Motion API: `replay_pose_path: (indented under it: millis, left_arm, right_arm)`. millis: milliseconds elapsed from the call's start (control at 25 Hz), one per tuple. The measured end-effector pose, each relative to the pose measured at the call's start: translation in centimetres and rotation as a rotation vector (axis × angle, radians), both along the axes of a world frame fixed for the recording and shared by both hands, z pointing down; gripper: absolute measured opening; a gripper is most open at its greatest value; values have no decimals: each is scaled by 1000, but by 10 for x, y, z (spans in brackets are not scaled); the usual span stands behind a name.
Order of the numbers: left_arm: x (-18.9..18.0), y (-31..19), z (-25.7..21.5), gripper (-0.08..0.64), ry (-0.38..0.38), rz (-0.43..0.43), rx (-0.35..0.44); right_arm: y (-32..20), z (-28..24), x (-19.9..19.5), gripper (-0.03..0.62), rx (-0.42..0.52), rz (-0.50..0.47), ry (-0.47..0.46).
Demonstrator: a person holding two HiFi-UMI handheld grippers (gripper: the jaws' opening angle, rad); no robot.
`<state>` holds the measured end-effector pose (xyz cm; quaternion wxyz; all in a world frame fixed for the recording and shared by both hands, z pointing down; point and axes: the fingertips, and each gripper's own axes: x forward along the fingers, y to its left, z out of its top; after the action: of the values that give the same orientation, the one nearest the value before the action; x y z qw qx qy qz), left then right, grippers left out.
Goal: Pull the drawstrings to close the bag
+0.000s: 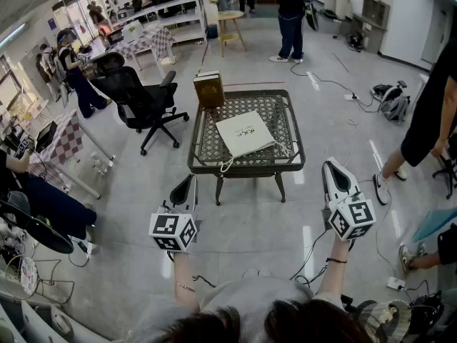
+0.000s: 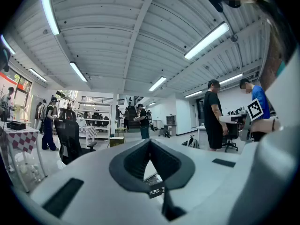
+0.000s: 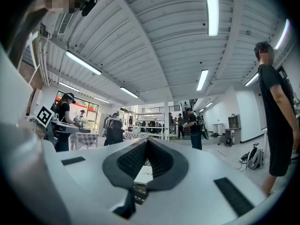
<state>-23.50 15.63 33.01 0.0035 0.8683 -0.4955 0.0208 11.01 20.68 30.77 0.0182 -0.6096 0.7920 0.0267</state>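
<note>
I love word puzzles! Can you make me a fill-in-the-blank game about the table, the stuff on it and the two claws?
1. The white ___ lies on the mesh table.
2. The brown box stands at the table's far ___ corner.
3. The left claw and right claw are both ___, holding nothing.
Missing words: bag, left, shut.
</note>
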Motion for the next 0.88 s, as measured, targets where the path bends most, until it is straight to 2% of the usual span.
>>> replay_pose_path:
  millis: [560,880]
  left_arm:
    - [15,7,-2,25,8,-17,3]
    - [24,23,13,24,-3,-43,-20]
  right_arm:
    - [4,4,13,21,-2,-7,-10]
    - [-2,12,12,21,7,-46,-57]
